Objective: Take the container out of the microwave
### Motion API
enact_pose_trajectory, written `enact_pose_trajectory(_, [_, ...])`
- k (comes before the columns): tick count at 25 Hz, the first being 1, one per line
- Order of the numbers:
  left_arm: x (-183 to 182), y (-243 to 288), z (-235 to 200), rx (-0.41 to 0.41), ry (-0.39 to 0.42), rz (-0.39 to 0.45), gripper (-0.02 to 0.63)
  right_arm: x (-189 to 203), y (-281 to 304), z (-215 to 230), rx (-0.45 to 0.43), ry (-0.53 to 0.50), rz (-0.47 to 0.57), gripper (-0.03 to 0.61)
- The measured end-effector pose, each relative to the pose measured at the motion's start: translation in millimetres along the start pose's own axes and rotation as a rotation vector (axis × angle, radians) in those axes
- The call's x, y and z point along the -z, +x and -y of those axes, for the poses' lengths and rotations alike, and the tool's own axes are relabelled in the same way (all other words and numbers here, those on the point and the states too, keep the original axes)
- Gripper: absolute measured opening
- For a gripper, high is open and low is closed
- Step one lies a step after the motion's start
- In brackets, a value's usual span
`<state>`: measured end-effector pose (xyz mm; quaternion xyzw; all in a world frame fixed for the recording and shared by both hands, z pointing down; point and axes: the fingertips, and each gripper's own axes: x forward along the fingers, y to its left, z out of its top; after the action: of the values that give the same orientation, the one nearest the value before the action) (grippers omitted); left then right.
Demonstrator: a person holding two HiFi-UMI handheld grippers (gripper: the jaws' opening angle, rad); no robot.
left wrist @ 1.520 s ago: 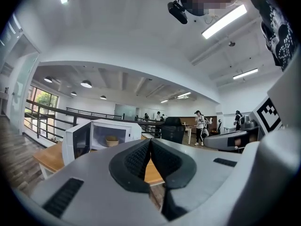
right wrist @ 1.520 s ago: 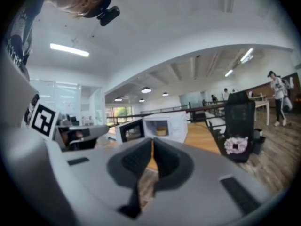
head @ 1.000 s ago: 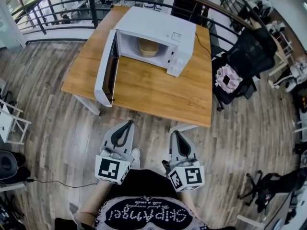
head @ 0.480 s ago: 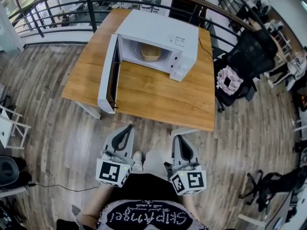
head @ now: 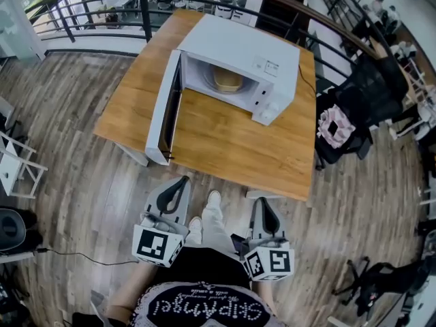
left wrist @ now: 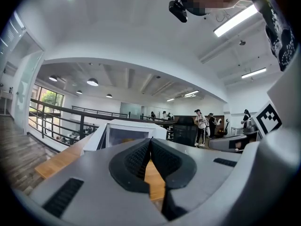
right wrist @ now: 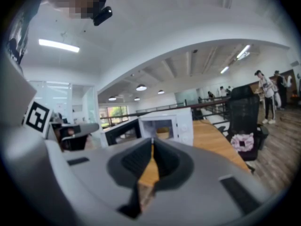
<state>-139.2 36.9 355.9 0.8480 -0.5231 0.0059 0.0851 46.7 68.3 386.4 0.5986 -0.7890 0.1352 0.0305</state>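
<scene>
Container in open microwave, both grippers short of table

Container [head: 227,80], tan and round, is seen resting inside the cavity of the white microwave [head: 235,46]. The microwave is set on the wooden table [head: 225,142], towards its far side. The microwave door [head: 167,111] is found swung fully open to the left, its edge turned towards the person. The control panel is observed on the right of the cavity.

The left gripper [head: 181,180] and the right gripper [head: 262,201] are held side by side in front of the person, over the wooden floor [head: 75,176] and short of the table's near edge. Both are pointed towards the table and are well apart from the microwave. A pale shoe [head: 214,197] is noted on the floor between them.

In the left gripper view, the fingers [left wrist: 136,159] are seen closed together, with nothing between them. In the right gripper view, the fingers [right wrist: 165,160] are likewise pressed together and empty; the open cavity and the container are made out beyond them.

A black office chair [head: 368,90] is recorded to the right of the table, with a pink and white cloth item [head: 335,128] lying on its seat. A dark railing [head: 88,5] is seen behind the table
</scene>
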Motion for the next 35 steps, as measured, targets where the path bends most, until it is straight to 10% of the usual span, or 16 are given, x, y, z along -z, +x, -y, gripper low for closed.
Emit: enact_pose_trajectory(35, [-6, 160, -17, -0.123, 0.082, -0.021, 0.028, -31, 162, 90, -0.233, -0.034, -0.098, 0.035])
